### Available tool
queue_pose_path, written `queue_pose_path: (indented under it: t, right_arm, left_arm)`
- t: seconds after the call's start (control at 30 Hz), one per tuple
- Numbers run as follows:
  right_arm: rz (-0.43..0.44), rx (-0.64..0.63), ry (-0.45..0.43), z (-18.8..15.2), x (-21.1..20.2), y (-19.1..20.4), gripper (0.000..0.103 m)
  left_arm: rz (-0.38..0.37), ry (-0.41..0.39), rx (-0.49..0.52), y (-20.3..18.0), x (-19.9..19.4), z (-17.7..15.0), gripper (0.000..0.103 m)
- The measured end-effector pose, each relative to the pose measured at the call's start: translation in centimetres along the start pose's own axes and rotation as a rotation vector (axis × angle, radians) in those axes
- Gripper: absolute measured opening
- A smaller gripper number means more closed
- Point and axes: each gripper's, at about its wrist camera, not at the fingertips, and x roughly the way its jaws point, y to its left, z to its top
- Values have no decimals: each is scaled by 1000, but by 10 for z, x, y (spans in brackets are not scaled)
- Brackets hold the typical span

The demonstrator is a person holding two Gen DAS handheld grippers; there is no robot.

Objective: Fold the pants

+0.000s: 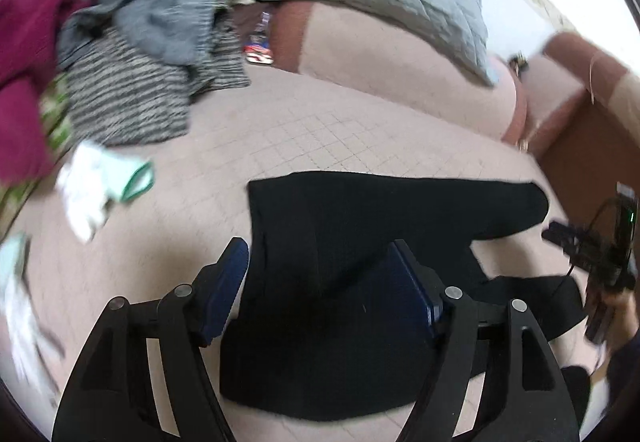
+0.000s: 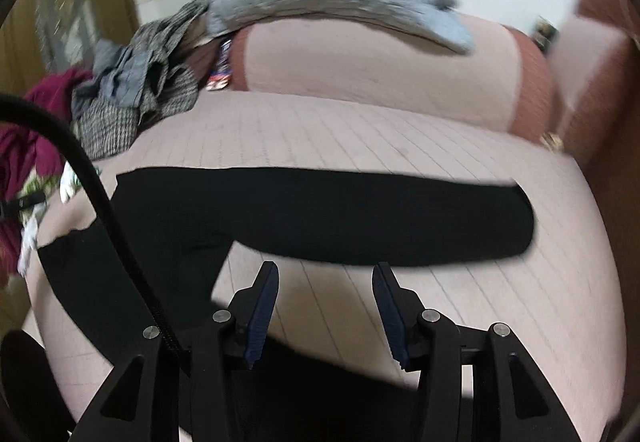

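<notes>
Right wrist view: pants (image 2: 320, 214) lie crosswise ahead of the empty, parted right gripper (image 2: 325, 316); left gripper (image 1: 320, 294), spread wide, hovers above the waist end.

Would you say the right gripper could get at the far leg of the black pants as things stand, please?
Probably yes. The right gripper is open with nothing between its fingers, and the far leg of the black pants lies flat on the pink bedcover just ahead, with nothing lying across it.
</notes>
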Motion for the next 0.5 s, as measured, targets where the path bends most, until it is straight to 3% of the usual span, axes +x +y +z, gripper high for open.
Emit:
queue_pose_path:
  t: [0.1, 0.27, 0.5]
  right_arm:
    - [16, -74, 27, 18, 26, 12, 47]
    - [19, -165, 56, 41, 59, 26, 47]
    - [26, -158, 63, 60, 84, 27, 47]
  left_arm:
    - [-2, 31, 51, 2, 28, 15, 73]
    - [1, 80, 51, 10, 67, 35, 73]
    - [23, 86, 113, 9, 91, 44, 73]
